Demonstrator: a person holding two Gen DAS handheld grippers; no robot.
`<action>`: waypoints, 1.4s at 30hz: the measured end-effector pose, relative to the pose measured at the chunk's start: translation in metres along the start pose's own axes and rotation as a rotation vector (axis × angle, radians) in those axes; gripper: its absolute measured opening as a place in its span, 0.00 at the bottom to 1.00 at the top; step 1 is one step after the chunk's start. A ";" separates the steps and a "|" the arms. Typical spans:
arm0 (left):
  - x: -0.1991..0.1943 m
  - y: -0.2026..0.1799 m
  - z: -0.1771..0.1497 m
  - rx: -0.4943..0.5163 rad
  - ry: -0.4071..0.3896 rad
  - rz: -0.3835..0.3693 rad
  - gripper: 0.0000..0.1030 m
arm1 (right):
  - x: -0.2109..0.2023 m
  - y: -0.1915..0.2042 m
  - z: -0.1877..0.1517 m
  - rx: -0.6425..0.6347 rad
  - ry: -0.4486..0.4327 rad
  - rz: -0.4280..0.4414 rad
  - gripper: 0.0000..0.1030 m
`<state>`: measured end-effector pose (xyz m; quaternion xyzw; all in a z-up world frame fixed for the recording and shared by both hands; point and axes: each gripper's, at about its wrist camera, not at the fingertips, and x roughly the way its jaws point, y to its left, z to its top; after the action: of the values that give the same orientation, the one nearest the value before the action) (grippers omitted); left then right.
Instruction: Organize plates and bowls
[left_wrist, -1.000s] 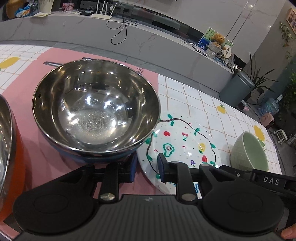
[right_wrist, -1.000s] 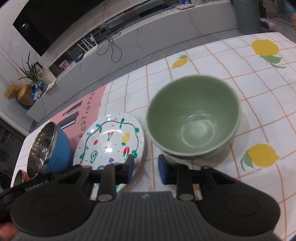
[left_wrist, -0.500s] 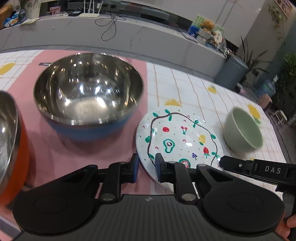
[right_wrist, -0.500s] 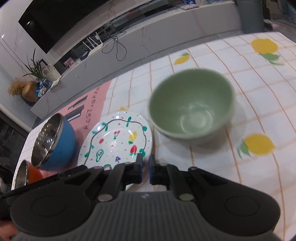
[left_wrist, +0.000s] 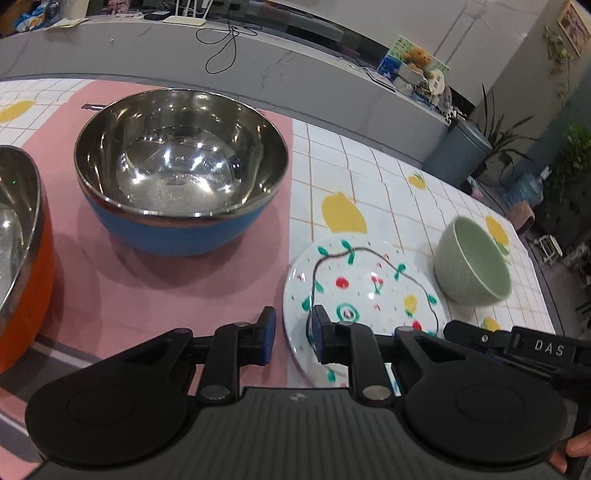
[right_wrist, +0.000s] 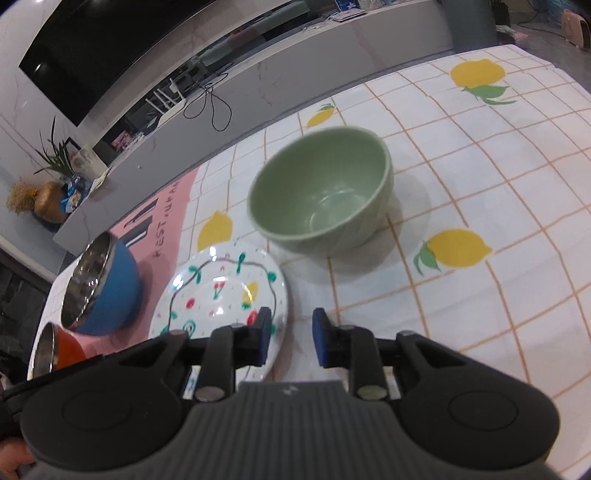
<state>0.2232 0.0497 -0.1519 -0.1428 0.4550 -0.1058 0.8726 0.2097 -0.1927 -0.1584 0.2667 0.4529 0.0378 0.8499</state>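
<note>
We are holding our left gripper (left_wrist: 289, 334) just over the near left rim of the painted plate (left_wrist: 364, 291). Its jaws have just been opening a little, and nothing is being pinched between them; the plate rim is showing in the gap, not squeezed.

We are holding our right gripper (right_wrist: 289, 334) just past the plate's right edge, over the lemon tablecloth (right_wrist: 480, 184). Its jaws have just been opening too, with nothing between them.

The green bowl (right_wrist: 321, 195) is sitting upright just to the right of the plate, a bit farther back. The blue steel bowl (left_wrist: 181, 170) is sitting to the plate's left on the pink mat (left_wrist: 129, 280). The orange steel bowl (left_wrist: 22, 254) is sitting farther left of the plate.
</note>
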 end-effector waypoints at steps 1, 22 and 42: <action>0.002 0.000 0.002 0.002 -0.003 0.000 0.25 | 0.002 0.000 0.002 0.001 0.002 0.004 0.23; 0.002 -0.011 0.001 0.078 -0.031 0.016 0.18 | 0.009 0.001 0.000 -0.016 -0.008 0.042 0.06; -0.063 -0.017 -0.032 0.062 -0.055 0.017 0.18 | -0.048 0.009 -0.032 -0.016 -0.015 0.064 0.06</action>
<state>0.1606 0.0492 -0.1153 -0.1150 0.4284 -0.1085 0.8896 0.1581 -0.1867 -0.1324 0.2748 0.4374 0.0666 0.8537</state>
